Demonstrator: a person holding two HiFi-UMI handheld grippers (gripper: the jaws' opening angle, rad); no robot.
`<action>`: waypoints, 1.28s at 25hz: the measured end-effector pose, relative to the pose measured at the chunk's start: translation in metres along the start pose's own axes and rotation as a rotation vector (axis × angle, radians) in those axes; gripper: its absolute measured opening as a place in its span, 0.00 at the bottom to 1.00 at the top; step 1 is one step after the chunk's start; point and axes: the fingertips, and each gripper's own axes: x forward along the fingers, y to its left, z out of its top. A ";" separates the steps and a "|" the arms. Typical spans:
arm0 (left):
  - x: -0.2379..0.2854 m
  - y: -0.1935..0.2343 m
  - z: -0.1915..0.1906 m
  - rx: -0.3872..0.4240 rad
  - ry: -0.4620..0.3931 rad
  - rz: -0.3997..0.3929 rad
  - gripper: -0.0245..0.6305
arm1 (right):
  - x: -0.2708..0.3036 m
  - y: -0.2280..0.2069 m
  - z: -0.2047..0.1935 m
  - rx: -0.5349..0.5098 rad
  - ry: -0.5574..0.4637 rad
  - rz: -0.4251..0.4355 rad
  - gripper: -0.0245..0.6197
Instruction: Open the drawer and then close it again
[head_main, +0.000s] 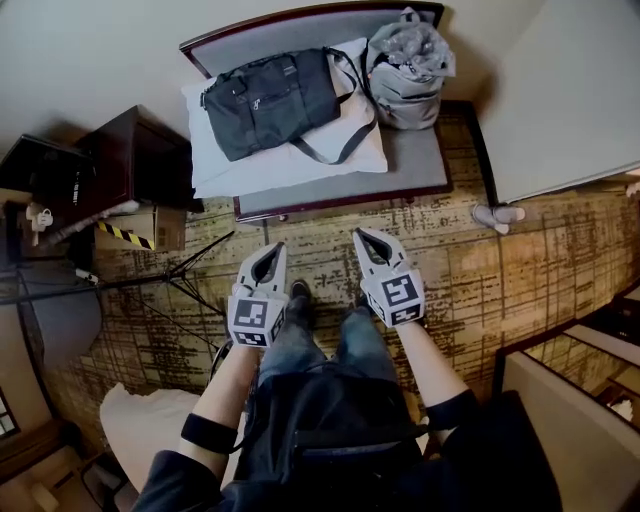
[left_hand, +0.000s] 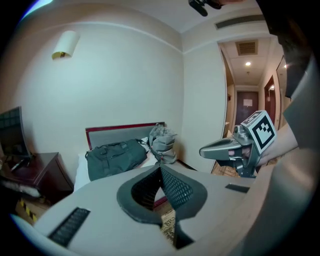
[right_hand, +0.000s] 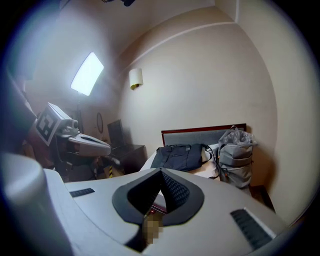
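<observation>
I see no drawer front in any view. A dark wooden nightstand (head_main: 140, 160) stands left of the bed, also seen in the left gripper view (left_hand: 37, 172) and the right gripper view (right_hand: 131, 152). My left gripper (head_main: 275, 247) and right gripper (head_main: 360, 235) hang side by side over the patterned carpet, in front of the person's legs and short of the bed's foot. Both are shut with nothing between the jaws. Each gripper view shows its own jaws closed (left_hand: 160, 167) (right_hand: 161, 172) and the other gripper beside it.
A bed (head_main: 420, 170) carries a white pillow (head_main: 300, 160), a dark duffel bag (head_main: 275, 100) and a grey backpack (head_main: 408, 70). A cardboard box (head_main: 135, 230) with striped tape and thin stand legs (head_main: 190, 270) lie left. A wall (head_main: 570, 90) rises at right.
</observation>
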 end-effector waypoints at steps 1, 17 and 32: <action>0.001 -0.001 -0.005 -0.016 0.004 0.014 0.04 | 0.002 0.000 -0.006 -0.001 0.005 0.015 0.04; 0.026 0.065 -0.142 -0.333 0.115 0.018 0.05 | 0.090 0.071 -0.086 -0.064 0.070 0.036 0.05; 0.102 0.142 -0.322 -0.835 0.067 0.049 0.23 | 0.210 0.095 -0.212 -0.048 0.151 0.021 0.05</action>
